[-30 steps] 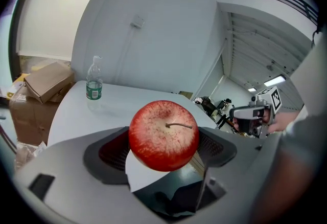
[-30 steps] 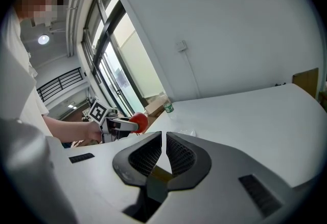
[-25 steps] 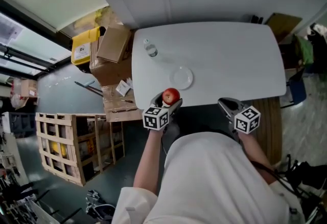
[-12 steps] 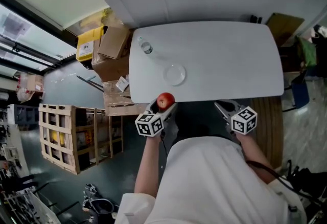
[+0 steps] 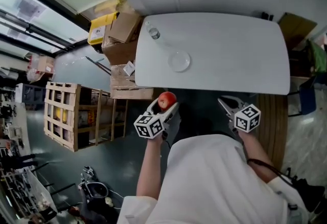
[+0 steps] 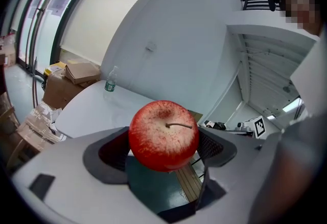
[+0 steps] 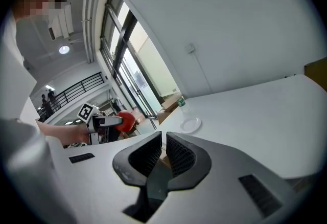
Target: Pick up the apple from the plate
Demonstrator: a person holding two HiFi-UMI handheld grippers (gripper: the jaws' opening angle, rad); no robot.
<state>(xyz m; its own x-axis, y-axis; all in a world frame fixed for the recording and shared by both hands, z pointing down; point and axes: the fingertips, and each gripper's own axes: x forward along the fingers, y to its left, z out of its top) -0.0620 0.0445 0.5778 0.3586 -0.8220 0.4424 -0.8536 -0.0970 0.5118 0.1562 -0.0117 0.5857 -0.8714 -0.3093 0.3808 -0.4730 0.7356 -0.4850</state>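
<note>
A red apple (image 5: 166,99) (image 6: 163,135) sits between the jaws of my left gripper (image 5: 166,106) (image 6: 163,142), which is shut on it. It hangs in the air off the near edge of the white table (image 5: 230,54), over the dark floor. The empty white plate (image 5: 179,61) (image 7: 191,125) lies on the table's left part, well apart from the apple. My right gripper (image 5: 226,102) (image 7: 163,149) hovers off the near edge at the right, jaws together with nothing between them. In the right gripper view the apple (image 7: 126,120) shows far left.
A clear water bottle (image 5: 153,32) (image 6: 109,81) stands at the table's far left corner. Cardboard boxes (image 5: 125,28) and a yellow box (image 5: 101,28) are stacked left of the table, with a wooden crate (image 5: 66,115) on the floor further left.
Both grippers have drawn back from the table's near edge toward the person. The apple has come along in the left gripper, further from the plate.
</note>
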